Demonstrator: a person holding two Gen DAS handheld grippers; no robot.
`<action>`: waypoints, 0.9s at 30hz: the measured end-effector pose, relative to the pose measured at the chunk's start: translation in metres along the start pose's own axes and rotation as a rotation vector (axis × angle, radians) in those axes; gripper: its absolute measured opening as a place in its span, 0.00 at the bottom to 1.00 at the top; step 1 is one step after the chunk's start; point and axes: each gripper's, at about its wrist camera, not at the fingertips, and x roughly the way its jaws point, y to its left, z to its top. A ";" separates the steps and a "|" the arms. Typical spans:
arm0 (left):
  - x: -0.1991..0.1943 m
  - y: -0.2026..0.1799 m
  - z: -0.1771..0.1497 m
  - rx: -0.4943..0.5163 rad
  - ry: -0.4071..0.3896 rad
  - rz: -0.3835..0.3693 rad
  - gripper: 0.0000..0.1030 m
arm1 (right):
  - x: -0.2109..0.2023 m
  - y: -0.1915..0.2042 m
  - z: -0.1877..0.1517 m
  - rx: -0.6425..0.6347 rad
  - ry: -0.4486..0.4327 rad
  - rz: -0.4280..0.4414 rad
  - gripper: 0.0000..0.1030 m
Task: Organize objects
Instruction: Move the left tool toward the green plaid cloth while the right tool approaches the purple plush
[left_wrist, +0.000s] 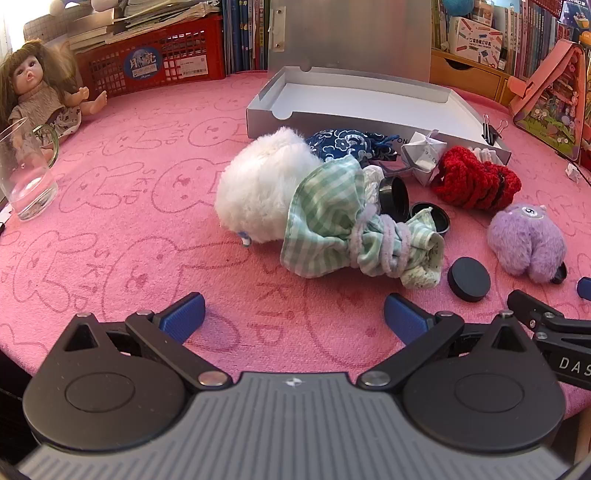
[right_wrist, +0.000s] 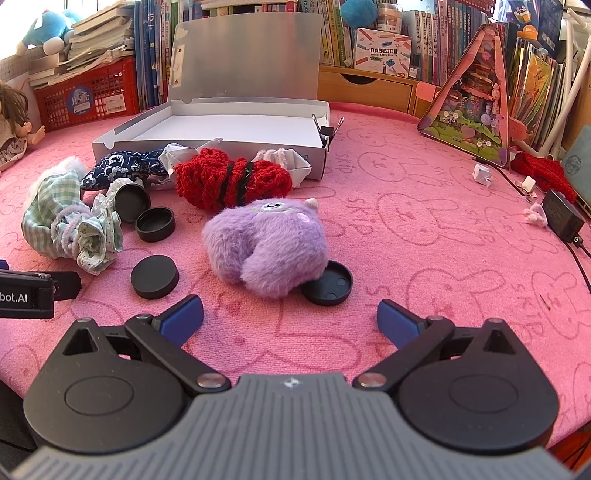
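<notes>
Purple plush monster (right_wrist: 266, 247) just at 12 o'clock of wide-spread, empty right gripper (right_wrist: 290, 319), nearer than left gripper (left_wrist: 294, 317), likewise spread wide.

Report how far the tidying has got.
Done: nothing visible; the open grey box is empty. In hand: nothing; left gripper and right gripper hover open. Left: purple plush, red knit bundle, green checked cloth, white plush, black lids lie on the pink mat.
</notes>
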 end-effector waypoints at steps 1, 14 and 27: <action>0.000 0.001 0.000 0.000 0.001 0.001 1.00 | 0.000 0.000 0.000 0.000 -0.002 0.001 1.00; -0.003 -0.001 -0.002 0.008 -0.002 0.000 1.00 | 0.000 -0.002 0.000 0.007 -0.012 0.014 1.00; -0.005 -0.001 -0.011 0.021 -0.071 -0.010 1.00 | -0.002 -0.001 -0.007 0.016 -0.060 0.008 1.00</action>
